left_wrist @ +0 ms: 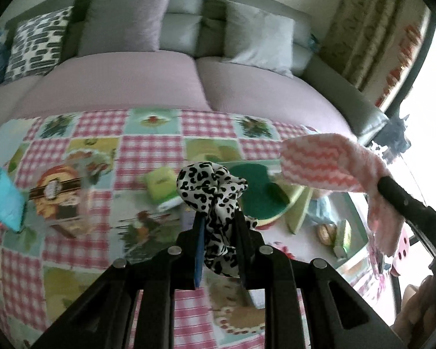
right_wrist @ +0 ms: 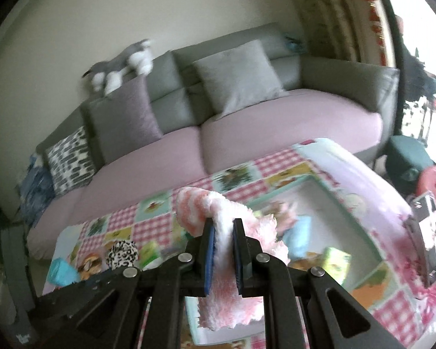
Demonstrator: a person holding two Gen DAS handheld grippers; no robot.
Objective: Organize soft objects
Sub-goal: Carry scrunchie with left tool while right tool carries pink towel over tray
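The left gripper (left_wrist: 219,218) clamps a black-and-white leopard-print fabric scrunchie (left_wrist: 212,186) above the pink-checked patchwork tablecloth (left_wrist: 148,151); the right gripper (right_wrist: 223,226) pinches a pink-and-white zigzag fluffy cloth (right_wrist: 200,203) over a pastel fabric storage box (right_wrist: 372,192), a grey sofa (right_wrist: 276,116) behind

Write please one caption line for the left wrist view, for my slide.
Left gripper shut on a leopard-print scrunchie above the patchwork tablecloth; beside it, a pink zigzag cloth.
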